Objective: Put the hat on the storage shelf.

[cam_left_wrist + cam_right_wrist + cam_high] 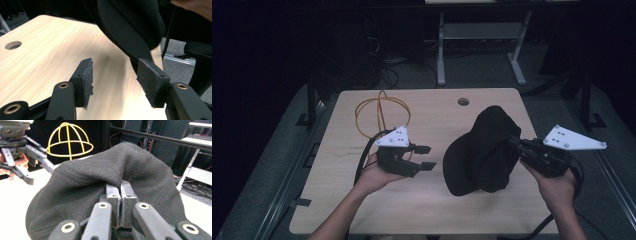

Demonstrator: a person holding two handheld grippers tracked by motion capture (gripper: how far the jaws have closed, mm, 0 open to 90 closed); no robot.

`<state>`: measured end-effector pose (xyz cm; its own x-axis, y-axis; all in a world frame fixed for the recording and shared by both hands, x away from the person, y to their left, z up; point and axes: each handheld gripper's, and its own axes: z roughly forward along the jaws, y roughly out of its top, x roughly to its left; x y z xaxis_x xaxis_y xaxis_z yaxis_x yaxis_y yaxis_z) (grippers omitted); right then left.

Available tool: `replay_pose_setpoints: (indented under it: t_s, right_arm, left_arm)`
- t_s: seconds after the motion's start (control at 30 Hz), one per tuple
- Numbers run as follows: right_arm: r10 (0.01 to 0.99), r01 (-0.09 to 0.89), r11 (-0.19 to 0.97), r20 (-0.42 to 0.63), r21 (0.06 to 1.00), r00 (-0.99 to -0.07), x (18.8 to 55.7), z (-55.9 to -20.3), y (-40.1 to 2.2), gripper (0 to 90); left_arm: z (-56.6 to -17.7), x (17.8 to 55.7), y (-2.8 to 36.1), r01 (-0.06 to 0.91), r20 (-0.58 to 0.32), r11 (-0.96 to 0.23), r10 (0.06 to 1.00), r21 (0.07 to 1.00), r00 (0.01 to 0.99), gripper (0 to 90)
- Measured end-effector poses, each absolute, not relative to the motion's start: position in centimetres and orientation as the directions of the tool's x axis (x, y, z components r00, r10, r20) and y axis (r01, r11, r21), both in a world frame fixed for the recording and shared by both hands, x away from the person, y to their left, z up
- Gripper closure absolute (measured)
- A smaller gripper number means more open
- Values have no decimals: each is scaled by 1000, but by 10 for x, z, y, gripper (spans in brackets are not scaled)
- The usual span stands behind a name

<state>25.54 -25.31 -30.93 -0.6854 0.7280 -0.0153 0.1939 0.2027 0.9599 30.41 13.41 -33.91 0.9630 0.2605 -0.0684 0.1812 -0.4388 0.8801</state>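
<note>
Black cloth of a cap hangs at the right of the desk, its back edge pinched between the pads of the right tool, which are pressed together on the fabric. To the left, the left tool is held just above the wood, its jaws apart with nothing between them, the cap's brim close in front of it. At the far left of the desk stands a yellow wire frame.
</note>
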Motion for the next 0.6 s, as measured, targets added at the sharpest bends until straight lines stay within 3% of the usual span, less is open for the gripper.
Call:
replay_pose_setpoints:
  t_s: [0.6]
  right_arm:
    - [689, 208, 220, -1, 953, -725, 292, -262, -230, 878]
  left_arm:
    - [-370, 285, 162, 168, -11, -488, 309, 856, 951, 416]
